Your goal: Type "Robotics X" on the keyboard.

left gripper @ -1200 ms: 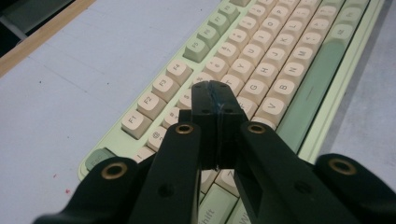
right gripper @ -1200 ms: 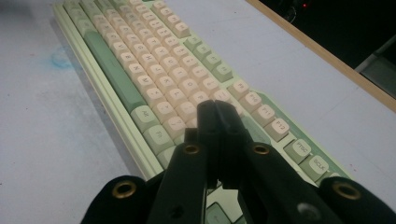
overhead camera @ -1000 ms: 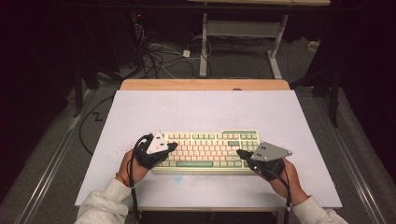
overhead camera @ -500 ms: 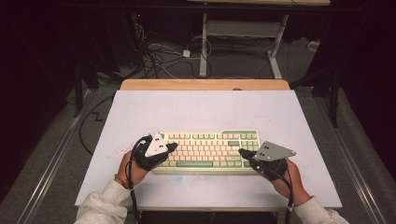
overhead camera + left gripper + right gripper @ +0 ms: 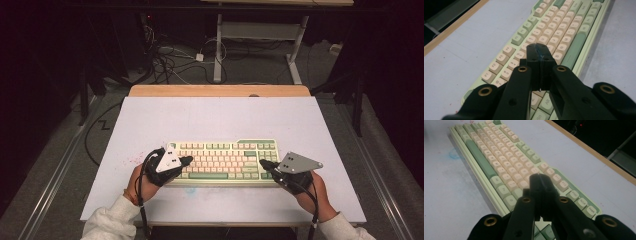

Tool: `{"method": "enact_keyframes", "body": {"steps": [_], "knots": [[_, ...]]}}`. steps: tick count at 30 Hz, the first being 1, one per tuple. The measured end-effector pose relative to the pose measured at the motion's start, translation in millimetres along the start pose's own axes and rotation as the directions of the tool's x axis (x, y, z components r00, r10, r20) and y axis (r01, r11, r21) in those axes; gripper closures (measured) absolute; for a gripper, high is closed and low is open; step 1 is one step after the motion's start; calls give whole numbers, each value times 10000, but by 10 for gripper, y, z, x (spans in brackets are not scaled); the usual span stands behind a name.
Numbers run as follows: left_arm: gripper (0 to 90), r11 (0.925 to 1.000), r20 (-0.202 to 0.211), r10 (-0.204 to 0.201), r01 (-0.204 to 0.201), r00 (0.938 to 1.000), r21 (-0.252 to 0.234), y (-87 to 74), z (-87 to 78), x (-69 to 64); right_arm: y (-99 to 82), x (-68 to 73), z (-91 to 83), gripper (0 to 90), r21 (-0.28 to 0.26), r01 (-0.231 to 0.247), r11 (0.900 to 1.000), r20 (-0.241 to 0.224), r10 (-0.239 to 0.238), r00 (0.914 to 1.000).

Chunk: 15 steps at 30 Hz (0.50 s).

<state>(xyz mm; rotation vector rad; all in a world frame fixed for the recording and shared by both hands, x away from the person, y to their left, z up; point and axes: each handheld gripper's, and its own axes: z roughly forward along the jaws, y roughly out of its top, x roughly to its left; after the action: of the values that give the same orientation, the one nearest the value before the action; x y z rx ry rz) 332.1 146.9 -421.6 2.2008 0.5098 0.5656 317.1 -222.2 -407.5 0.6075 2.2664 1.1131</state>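
Nothing has really moved since the earlier frames: both grippers and the keyboard keep their places, only the right gripper sits slightly nearer to the right end of the keys.

Largest is the table (image 5: 220, 117), with a pale grey-blue top and a wooden strip along its far edge. On it, close to the near edge and about in the middle between the left and right edges, lies the keyboard (image 5: 225, 161), light green case with cream and green keys, its long side parallel to the near edge.

Over the left end of the keyboard is the left gripper (image 5: 186, 160), held in the person's left hand (image 5: 137, 182). In the left gripper view its 2 black jaws are pressed together, with nothing between them, the tips above the letter keys (image 5: 541, 53).

Over the right end is the right gripper (image 5: 262, 163), in the right hand (image 5: 312, 197). Its jaws are also fully closed and empty, the tips (image 5: 539, 178) above the keys near the right-hand block.
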Motion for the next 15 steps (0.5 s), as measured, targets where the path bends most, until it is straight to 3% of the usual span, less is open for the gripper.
{"method": "enact_keyframes", "body": {"steps": [7,15], "knots": [[876,10000,217,97,-97,9997,-2,13,27,-59,-14,1,-14,900,8,49,10000,-4,-49,10000],[876,9987,638,383,-403,9972,313,-1,117,-172,-22,5,-38,900,13,11,10000,15,-11,10000]]}}
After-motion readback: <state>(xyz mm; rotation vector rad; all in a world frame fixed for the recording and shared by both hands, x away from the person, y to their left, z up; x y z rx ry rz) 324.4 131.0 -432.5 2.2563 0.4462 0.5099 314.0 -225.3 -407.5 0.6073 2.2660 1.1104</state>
